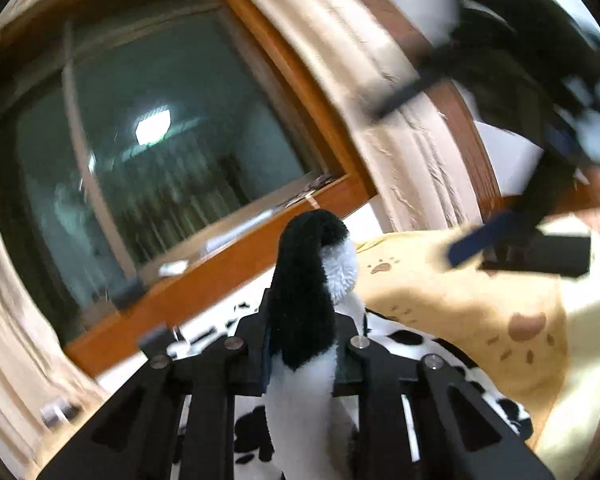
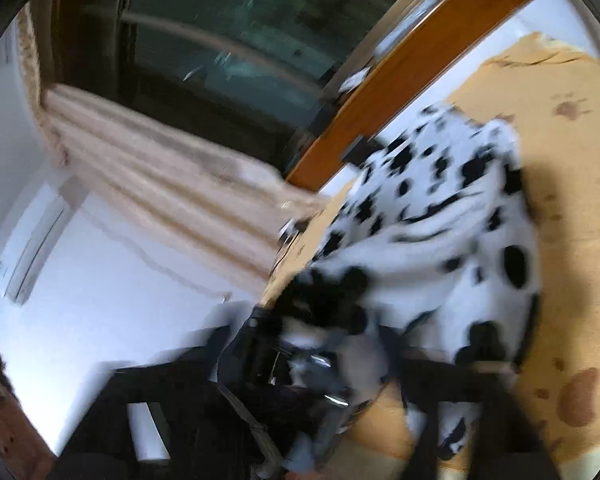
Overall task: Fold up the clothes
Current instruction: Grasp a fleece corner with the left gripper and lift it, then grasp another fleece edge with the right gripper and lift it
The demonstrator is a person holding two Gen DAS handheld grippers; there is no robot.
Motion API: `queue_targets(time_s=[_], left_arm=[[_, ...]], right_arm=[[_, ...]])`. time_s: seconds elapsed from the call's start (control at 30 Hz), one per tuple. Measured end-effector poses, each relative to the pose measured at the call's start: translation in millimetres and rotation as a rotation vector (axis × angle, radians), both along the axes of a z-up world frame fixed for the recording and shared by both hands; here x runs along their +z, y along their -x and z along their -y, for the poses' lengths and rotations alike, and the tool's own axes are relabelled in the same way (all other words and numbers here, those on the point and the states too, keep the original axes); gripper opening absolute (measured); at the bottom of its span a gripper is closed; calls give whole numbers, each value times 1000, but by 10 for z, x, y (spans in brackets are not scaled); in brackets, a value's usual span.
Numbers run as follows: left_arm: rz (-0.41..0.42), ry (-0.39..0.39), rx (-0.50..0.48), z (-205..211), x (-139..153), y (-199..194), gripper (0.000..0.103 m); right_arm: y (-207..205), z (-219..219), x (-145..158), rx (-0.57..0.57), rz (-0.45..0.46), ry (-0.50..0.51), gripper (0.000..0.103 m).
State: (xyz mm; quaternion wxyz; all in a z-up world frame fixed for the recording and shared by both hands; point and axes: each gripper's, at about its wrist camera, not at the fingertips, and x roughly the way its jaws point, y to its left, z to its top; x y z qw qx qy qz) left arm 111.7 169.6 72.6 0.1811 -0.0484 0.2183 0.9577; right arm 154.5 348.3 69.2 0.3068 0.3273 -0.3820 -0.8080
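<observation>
Curtains [image 1: 16, 320] hang at the far left of your left wrist view, cream and pleated, with a dark window [image 1: 152, 152] beside them reflecting a ceiling light. A wooden sill [image 1: 228, 276] runs diagonally below the glass. At centre, your left gripper [image 1: 304, 344] is clamped on a bunched fold of the cow-print fleece garment [image 1: 316, 272], a black and white tuft poking up between the two fingers. More of the same garment trails down beneath the gripper and out to the right, resting on a tan blanket [image 1: 480, 296] printed with brown paw marks. Further right, your right gripper [image 1: 540, 236] appears from outside, blurred, raised above the blanket; from this angle you cannot tell how its jaws stand.

In your right wrist view everything is smeared by motion. At the left are a white wall [image 2: 80, 280] and a wall-mounted air conditioner [image 2: 36, 248], then the curtains [image 2: 160, 168] and window [image 2: 220, 40] above. Moving right, the wooden sill [image 2: 400, 80] crosses the frame. The garment [image 2: 440, 220] spreads across the centre and right, lying over the tan blanket [image 2: 572, 240]. The gripper's fingers [image 2: 268, 344] sit low in the frame against the garment's near edge, with fabric bunched around them, but the blur is too heavy to say whether they pinch it.
</observation>
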Motion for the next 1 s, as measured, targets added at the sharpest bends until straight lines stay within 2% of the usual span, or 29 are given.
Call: queue_targets(time_s=[0.07, 0.13, 0.2, 0.27, 0.33, 0.4, 0.43, 0.53, 0.7, 0.73, 0.8, 0.9, 1.0], left_arm=[[57, -82, 13, 193, 124, 146, 21], [88, -146, 20, 376, 223, 245, 21], [94, -193, 18, 513, 305, 280, 21], [97, -236, 16, 633, 385, 305, 21], [88, -261, 10, 684, 434, 278, 21], [82, -279, 4, 733, 478, 265, 21], [81, -285, 0, 755, 491, 261, 21], [81, -300, -5, 849, 526, 236, 21], [114, -347, -10, 990, 547, 291, 21], [122, -358, -9, 1015, 548, 315, 21], [135, -369, -9, 1038, 551, 337, 21], [144, -363, -17, 1032, 562, 323, 21], [151, -357, -30, 1009, 586, 293, 21]], right_arm=[[-62, -135, -44, -68, 15, -50, 103], [-132, -233, -124, -134, 50, -193, 103], [-172, -201, -233, -188, 99, -418, 103], [-115, -101, -356, -163, 135, -506, 92], [-42, 4, -485, -125, 172, -576, 65], [31, 110, -614, -87, 209, -645, 58], [68, 162, -679, -67, 227, -680, 58], [209, 258, -781, -56, 260, -699, 58], [314, 448, -797, -49, 237, -807, 57], [341, 506, -802, -40, 228, -833, 38], [377, 581, -820, -8, 219, -855, 16], [422, 566, -787, 20, 222, -861, 11], [451, 455, -573, -29, 179, -965, 11]])
